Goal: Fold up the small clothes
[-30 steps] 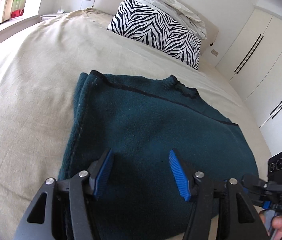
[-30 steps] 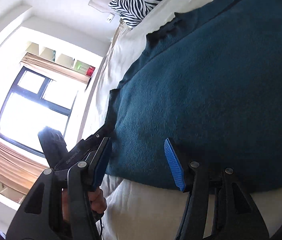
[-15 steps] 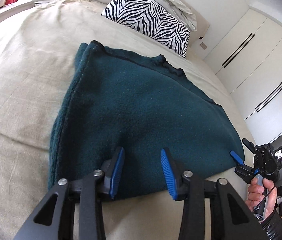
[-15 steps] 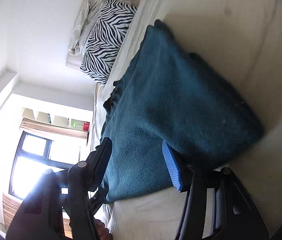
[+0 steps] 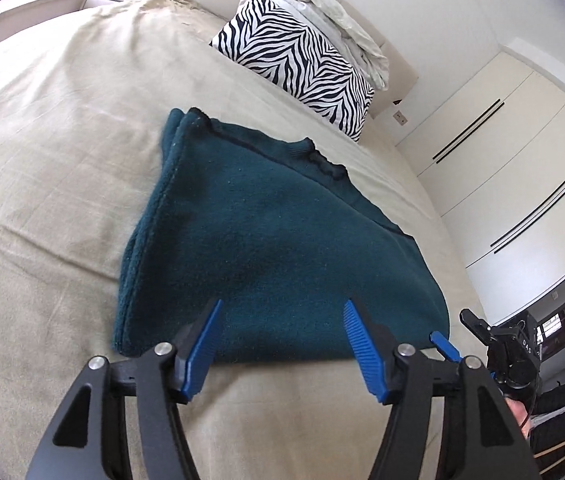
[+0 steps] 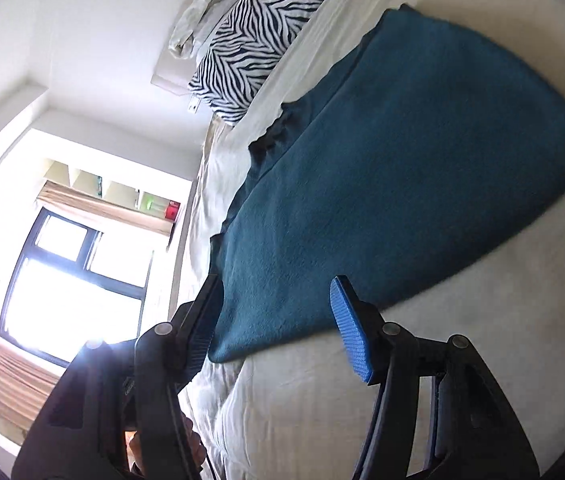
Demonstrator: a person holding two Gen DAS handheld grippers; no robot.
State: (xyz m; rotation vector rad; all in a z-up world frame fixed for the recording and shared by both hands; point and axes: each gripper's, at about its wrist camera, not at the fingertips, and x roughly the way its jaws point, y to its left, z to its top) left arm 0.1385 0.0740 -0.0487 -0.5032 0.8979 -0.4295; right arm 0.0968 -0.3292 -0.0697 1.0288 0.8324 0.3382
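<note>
A dark teal sweater (image 5: 274,240) lies folded flat on the beige bed (image 5: 62,160), neckline toward the pillows. My left gripper (image 5: 282,312) hovers just above its near edge, jaws opening; the edge shows between the blue pads but they do not press on it. At the sweater's near right corner my right gripper (image 5: 456,332) is held by a hand. In the right wrist view the sweater (image 6: 402,180) stretches away from my right gripper (image 6: 276,292), whose jaws stand apart and widen slightly over the near corner, gripping nothing.
A zebra-striped pillow (image 5: 298,60) and crumpled pale bedding (image 5: 334,20) lean on the headboard beyond the sweater. White wardrobe doors (image 5: 502,140) line the right side. A bright window (image 6: 74,272) is past the bed's far side. Bare bedcover surrounds the sweater.
Both grippers have drawn back from over the sweater to its near edge. The left jaws narrowed, then spread wider. The right view has rolled. The sweater lies as it did.
</note>
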